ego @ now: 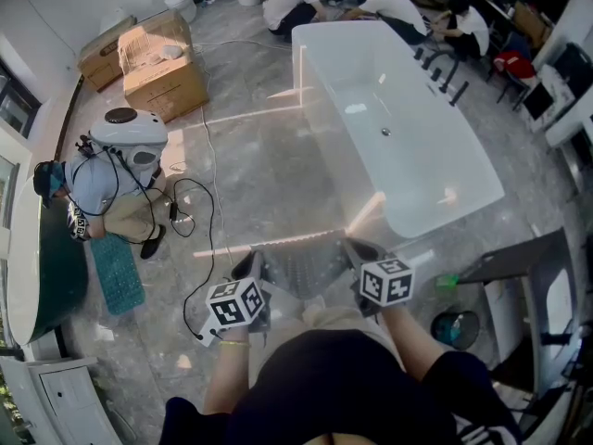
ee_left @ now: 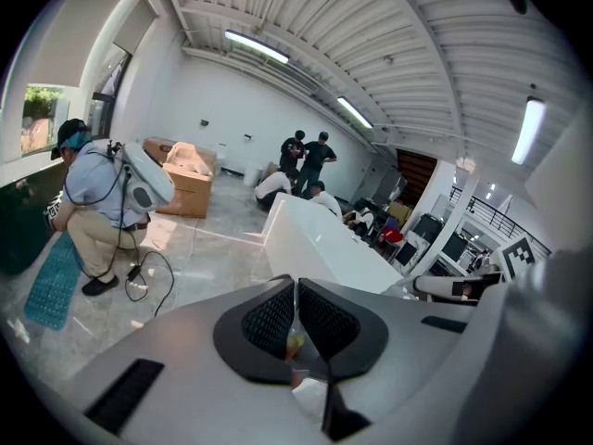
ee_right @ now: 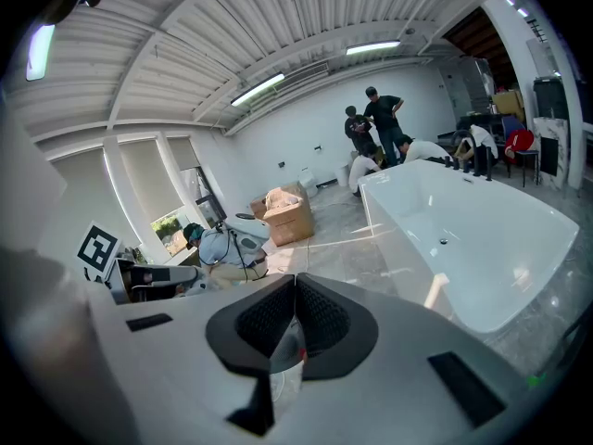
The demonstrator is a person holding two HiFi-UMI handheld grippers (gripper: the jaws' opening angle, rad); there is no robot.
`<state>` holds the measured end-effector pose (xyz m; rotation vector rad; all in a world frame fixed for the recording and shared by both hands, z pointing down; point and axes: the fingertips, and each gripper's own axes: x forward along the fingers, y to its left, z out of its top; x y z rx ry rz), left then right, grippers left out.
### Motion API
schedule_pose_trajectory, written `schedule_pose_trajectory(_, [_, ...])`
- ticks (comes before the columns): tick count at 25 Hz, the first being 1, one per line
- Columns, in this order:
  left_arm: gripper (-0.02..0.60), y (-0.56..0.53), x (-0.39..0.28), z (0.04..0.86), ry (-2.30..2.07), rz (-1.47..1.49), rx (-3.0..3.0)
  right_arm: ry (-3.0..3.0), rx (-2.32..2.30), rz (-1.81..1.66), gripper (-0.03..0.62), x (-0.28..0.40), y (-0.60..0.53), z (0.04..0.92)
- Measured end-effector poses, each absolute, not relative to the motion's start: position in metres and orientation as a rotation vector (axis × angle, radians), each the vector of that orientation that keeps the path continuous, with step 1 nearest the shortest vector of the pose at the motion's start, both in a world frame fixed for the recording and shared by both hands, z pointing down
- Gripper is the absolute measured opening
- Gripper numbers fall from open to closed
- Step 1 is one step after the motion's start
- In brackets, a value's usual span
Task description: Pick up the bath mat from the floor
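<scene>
A clear, greyish, textured bath mat (ego: 306, 269) hangs stretched between my two grippers, above the marble floor and in front of my body. My left gripper (ego: 252, 263) is shut on its left edge and my right gripper (ego: 358, 248) on its right edge. In the left gripper view the black ribbed pads (ee_left: 273, 318) of the left gripper (ee_left: 296, 295) meet, with clear mat (ee_left: 306, 392) hanging below them. The right gripper view shows the right gripper (ee_right: 296, 290) pinching the clear sheet (ee_right: 285, 371) the same way. A second, teal mat (ego: 117, 273) lies on the floor far left.
A white bathtub (ego: 398, 128) stands just ahead to the right. A crouching person (ego: 107, 188) with a backpack device is beside the teal mat, with a black cable (ego: 199, 221) trailing on the floor. Cardboard boxes (ego: 162, 68) sit behind. Several people (ego: 371, 3) crouch beyond the tub. A dark bucket (ego: 456, 327) stands near right.
</scene>
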<state>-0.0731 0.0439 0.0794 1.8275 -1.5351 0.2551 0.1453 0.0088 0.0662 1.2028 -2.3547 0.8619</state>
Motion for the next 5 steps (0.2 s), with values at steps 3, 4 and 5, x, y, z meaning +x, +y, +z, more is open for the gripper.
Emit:
schedule_pose_trajectory(3, [0.009,0.0433,-0.0688,0.0791,-1.528,0.259,1.83,-2.357,1.203,0.858,0.017,0.1486,0.0086,0.0641])
schedule_pose_trajectory(4, [0.009,0.0434,-0.0675,0.0791,-1.527,0.261,1.832,-2.355,1.203,0.858,0.017,0.1501,0.0089,0.0646])
schedule_pose_trajectory(5, [0.009,0.0434,-0.0662,0.0792,-1.525,0.263,1.833,-2.353,1.204,0.858,0.017,0.1516,0.0092,0.0652])
